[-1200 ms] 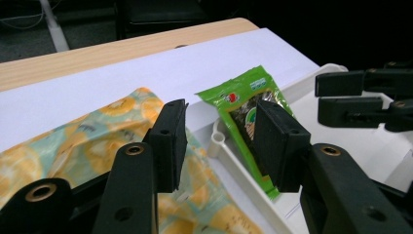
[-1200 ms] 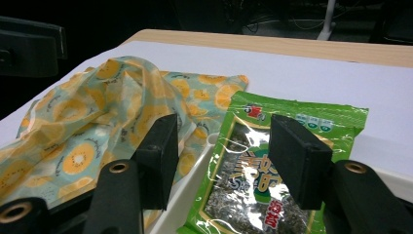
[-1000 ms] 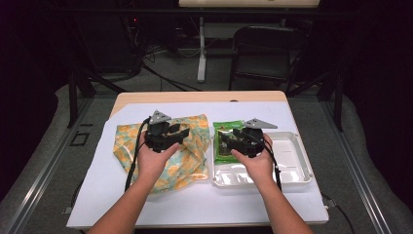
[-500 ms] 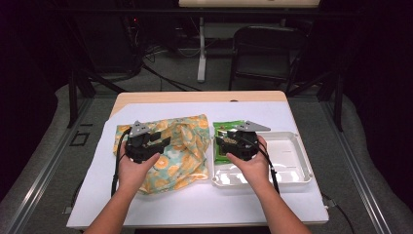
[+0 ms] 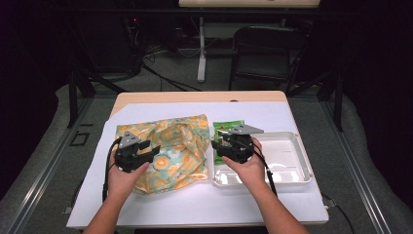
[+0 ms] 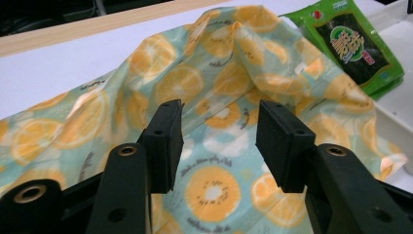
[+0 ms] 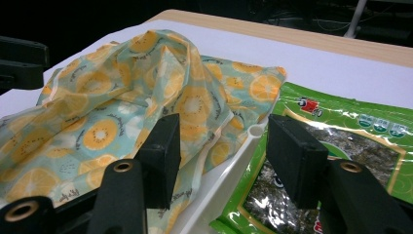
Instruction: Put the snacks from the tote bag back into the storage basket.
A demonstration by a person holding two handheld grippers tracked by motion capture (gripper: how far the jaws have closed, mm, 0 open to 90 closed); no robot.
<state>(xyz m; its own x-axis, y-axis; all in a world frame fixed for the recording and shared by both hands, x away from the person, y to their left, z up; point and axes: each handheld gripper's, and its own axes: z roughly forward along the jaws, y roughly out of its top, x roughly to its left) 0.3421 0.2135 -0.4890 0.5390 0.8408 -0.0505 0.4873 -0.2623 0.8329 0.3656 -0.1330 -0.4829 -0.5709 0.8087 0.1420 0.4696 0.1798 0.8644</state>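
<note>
A cloth [image 5: 175, 144] printed with orange slices lies crumpled on the left half of the white table cover. My left gripper [image 5: 150, 152] is over its near left part, open, with the cloth [image 6: 234, 83] below and beyond its jaws and nothing between them. A green snack packet [image 5: 228, 127] rests in the left end of a white tray [image 5: 292, 158]. My right gripper [image 5: 217, 145] hovers open at the tray's left rim [image 7: 243, 146], with the cloth [image 7: 146, 92] to one side of it and the packet [image 7: 355, 141] to the other.
The packet [image 6: 355, 46] and a tray wall [image 6: 397, 114] lie past the cloth's far end in the left gripper view. The cloth's right edge drapes against the tray. A wooden table edge [image 5: 195, 96] runs along the back, with a chair [image 5: 265, 48] behind it.
My left gripper has moved left and toward the person, from the cloth's middle to its near left part. The right gripper has shifted slightly left at the tray's rim.
</note>
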